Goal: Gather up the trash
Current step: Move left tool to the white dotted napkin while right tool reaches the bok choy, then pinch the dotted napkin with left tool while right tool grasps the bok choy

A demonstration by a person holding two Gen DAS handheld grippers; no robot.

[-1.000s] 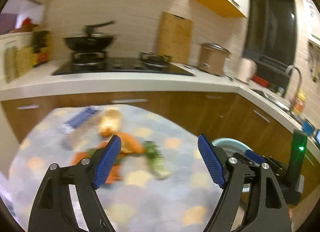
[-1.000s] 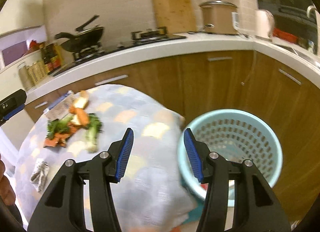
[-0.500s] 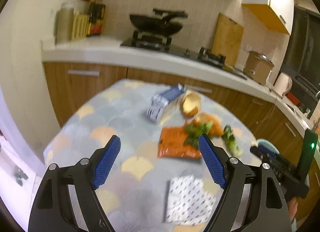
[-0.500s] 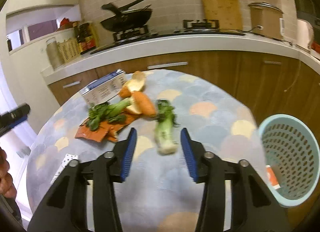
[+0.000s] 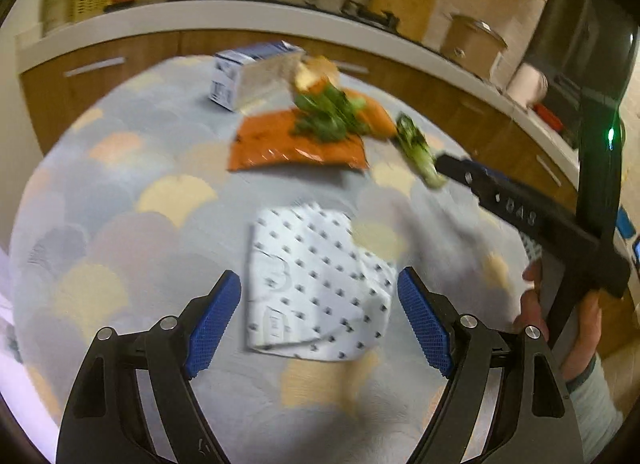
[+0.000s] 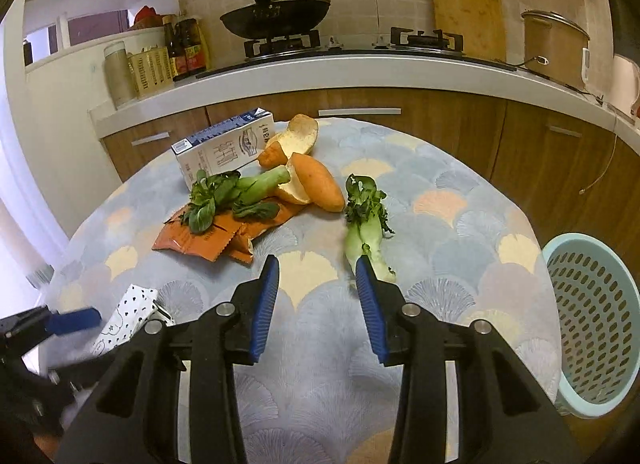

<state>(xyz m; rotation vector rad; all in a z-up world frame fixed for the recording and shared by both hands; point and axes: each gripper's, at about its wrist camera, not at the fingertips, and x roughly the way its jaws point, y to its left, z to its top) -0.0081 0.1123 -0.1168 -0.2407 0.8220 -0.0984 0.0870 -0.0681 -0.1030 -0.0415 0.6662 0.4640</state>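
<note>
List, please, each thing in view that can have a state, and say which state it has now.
left gripper: open, around the dotted wrapper, not pressing.
right gripper: open, nothing between the pads.
dotted wrapper: crumpled, on the table.
milk carton: lying on its side.
orange packet: torn, flat, under greens.
bok choy stalk: wilted, lying apart.
basket: upright beside the table.

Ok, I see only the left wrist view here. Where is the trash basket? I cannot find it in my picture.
Observer: The right wrist view shows it. The light blue basket stands past the edge of the table, on the right of that picture, lower than the tabletop.
Operator: Does the right gripper hold something already?
Observer: No. The right gripper has nothing between its fingers. A bok choy stalk lies on the cloth just ahead of its right finger.
</note>
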